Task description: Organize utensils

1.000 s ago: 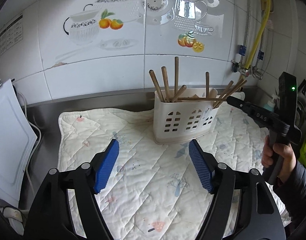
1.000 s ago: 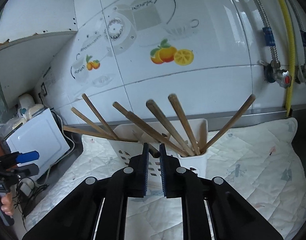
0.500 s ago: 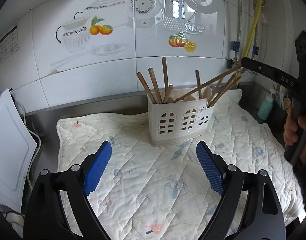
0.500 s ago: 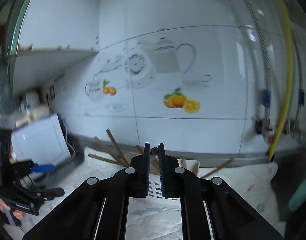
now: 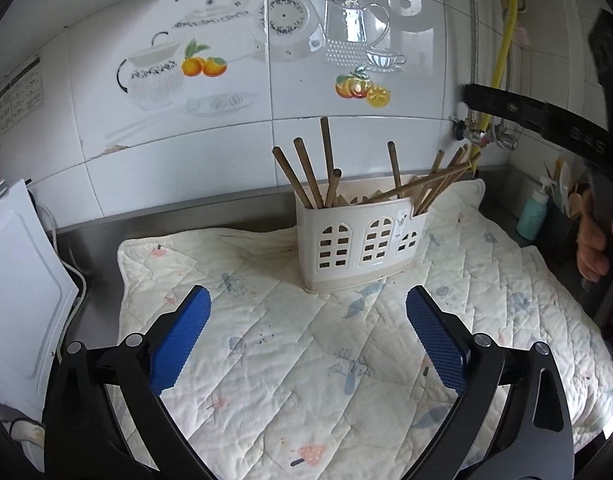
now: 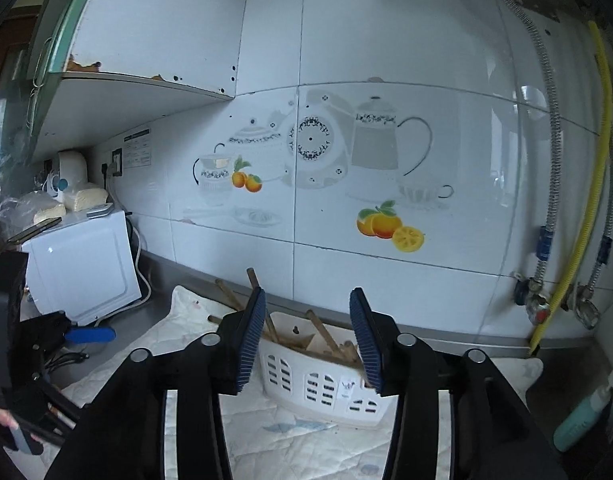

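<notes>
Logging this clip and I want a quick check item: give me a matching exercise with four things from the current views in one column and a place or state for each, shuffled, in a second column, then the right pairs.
Things:
1. chopsticks
2. left tongs
3. teal bottle
4. holder

Places or states:
A. open and empty above the quilted mat
B. standing on the mat by the tiled wall
C. sticking up out of the holder
D. off the mat's right edge, in the corner

Pairs: 1-C, 2-A, 3-D, 4-B
</notes>
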Demonstrator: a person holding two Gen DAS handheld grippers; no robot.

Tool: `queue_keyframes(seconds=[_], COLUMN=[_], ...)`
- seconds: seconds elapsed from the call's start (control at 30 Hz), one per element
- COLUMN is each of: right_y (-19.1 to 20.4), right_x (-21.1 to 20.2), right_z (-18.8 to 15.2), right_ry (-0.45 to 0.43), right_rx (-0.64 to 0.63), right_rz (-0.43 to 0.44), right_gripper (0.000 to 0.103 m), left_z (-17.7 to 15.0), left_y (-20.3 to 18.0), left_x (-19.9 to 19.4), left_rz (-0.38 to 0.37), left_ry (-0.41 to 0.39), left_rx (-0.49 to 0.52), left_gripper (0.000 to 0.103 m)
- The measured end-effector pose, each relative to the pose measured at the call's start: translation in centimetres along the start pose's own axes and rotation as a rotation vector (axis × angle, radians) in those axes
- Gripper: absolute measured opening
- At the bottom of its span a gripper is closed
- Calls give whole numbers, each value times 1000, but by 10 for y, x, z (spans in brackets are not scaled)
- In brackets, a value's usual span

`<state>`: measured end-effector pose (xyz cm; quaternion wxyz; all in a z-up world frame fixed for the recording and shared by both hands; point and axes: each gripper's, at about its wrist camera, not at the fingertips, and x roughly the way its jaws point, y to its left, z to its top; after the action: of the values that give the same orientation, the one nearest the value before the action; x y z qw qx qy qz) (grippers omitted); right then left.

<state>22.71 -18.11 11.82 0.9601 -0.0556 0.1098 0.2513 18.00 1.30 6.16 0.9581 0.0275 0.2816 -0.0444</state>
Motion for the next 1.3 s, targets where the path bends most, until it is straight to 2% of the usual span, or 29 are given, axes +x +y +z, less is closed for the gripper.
queue_keyframes(seconds=[0.17,0.27,0.43,0.53,0.8,0.87,0.97,1.3], right_y=[-9,-15,-18,-18,18,26,34,50], right_x=[-16,-11,-3,-9,-39,-47,-59,-95], right_z=[-22,-38,-49,-50,-86,-98,-112,-128], right_ry=[45,79,100,95,163,183,203,213], right_rx=[41,85,114,145,69,68,86,96], right_rz=[-26,-10,-26,-22,-121,-131,-154,-225], right_gripper=[48,40,37,37,59,60,69,83], left_z=[-2,-5,-11,-13,-25,-29,-37,-56], left_y=[-1,-2,-4,-4,-17,-21,-26,-28], left_x=[-10,-13,-18,-23,-38,-39,-46,-59], left_rz=[4,-8,-14,13,27,18,39,32], left_ry=[-25,-22,-19,-37,-77,-73,-79,-69], left_rx=[-4,-13,-8,-5,-32,-34,-32,-92], left_gripper=[98,98,98,98,98,98,98,98])
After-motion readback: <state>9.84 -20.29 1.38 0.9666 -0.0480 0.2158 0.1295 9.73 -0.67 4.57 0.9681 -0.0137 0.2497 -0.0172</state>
